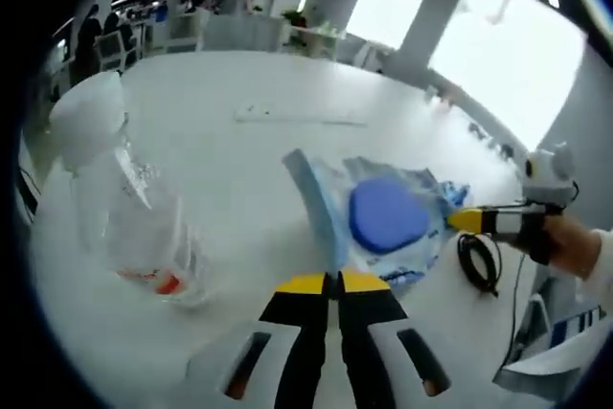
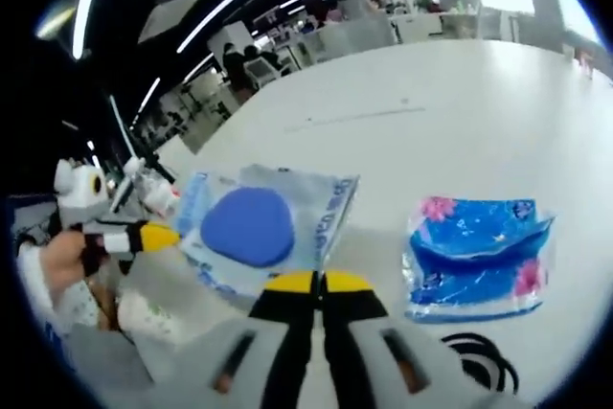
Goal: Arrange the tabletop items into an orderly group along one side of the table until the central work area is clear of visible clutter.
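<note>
both grippers are pinching one clear pouch (image 1: pixel 388 217) with a blue pad inside: left gripper (image 1: pixel 334 282) pressed together on one edge, right gripper (image 2: pixel 317 282) on the opposite edge. plastic bottle (image 1: pixel 124 208) is standing beside the pouch, blue tissue pack (image 2: pixel 474 256) on its other side. risk: uneven pulling is tearing or dropping the pouch, or swinging it into the bottle.

Left gripper (image 1: pixel 333 282): yellow-tipped jaws closed together at bottom centre, pinching the near edge of a light-blue wipes packet (image 1: pixel 383 217) with a dark-blue oval lid, centre right on the white table (image 1: pixel 239 141). Clear plastic bottle (image 1: pixel 124 208), white cap, left of frame; right gripper (image 1: pixel 465 220), hand-held, touches the packet's right edge, black cable (image 1: pixel 479 263) beneath it.
</note>
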Demonstrator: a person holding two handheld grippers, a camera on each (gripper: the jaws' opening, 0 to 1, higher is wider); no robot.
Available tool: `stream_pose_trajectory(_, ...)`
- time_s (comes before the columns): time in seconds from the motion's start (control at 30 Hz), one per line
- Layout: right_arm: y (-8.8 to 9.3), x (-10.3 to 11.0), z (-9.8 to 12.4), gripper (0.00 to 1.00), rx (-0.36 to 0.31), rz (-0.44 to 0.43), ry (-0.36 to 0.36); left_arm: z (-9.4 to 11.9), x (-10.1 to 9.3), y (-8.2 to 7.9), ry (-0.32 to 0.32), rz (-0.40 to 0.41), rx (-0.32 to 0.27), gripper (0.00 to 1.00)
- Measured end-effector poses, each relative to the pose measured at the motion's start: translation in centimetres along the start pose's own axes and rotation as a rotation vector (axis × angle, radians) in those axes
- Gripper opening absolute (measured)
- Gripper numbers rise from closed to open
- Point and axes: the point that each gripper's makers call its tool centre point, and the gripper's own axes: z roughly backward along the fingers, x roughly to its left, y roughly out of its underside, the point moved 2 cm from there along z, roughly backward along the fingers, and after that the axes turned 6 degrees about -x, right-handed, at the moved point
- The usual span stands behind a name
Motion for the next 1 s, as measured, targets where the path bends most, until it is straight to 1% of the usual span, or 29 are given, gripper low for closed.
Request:
stream_pose_trajectory(0.17, 0.1, -1.0, 0.0, 0.0, 0.006, 0.023, 0.018, -0.9, -0.8, 0.2, -0.008, -0.02, 0.025, 0.0)
stream_pose_trajectory(0.27, 0.0, -1.6, 0.0, 0.0, 0.003, 0.011, 0.023, -1.3, -1.1, 0.1, -0.008, -0.02, 0.031, 0.0)
stream_pose_trajectory(0.4, -0.1, -1.8, -0.2, 0.0, 0.003, 0.021, 0.016, -1.6, -0.9, -0.2, -0.012, -0.01, 0.033, 0.0)
stream_pose_trajectory(0.5, 0.0, -1.8, -0.7, 0.0, 0.007, 0.028, 0.012, -2.1, -0.6, 0.5, -0.028, -0.023, 0.072, 0.0)
stream_pose_trajectory(0.6, 0.2, -1.9, -1.1, 0.0, 0.018, 0.053, 0.014, -2.5, -0.1, 0.9, -0.042, -0.037, 0.096, 0.0)
stream_pose_trajectory(0.73, 0.5, -2.0, -1.5, 0.0, 0.035, 0.08, 0.021, -3.0, 0.5, 1.1, -0.051, -0.027, 0.112, 0.0)
stream_pose_trajectory(0.83, 0.5, -2.2, -1.8, 0.0, 0.039, 0.099, 0.029, -3.2, 0.5, 1.2, -0.057, -0.023, 0.117, 0.0)
stream_pose_trajectory(1.0, 0.4, -2.6, -2.1, 0.0, 0.038, 0.105, 0.041, -3.7, 0.3, 1.9, -0.058, -0.023, 0.144, 0.0)
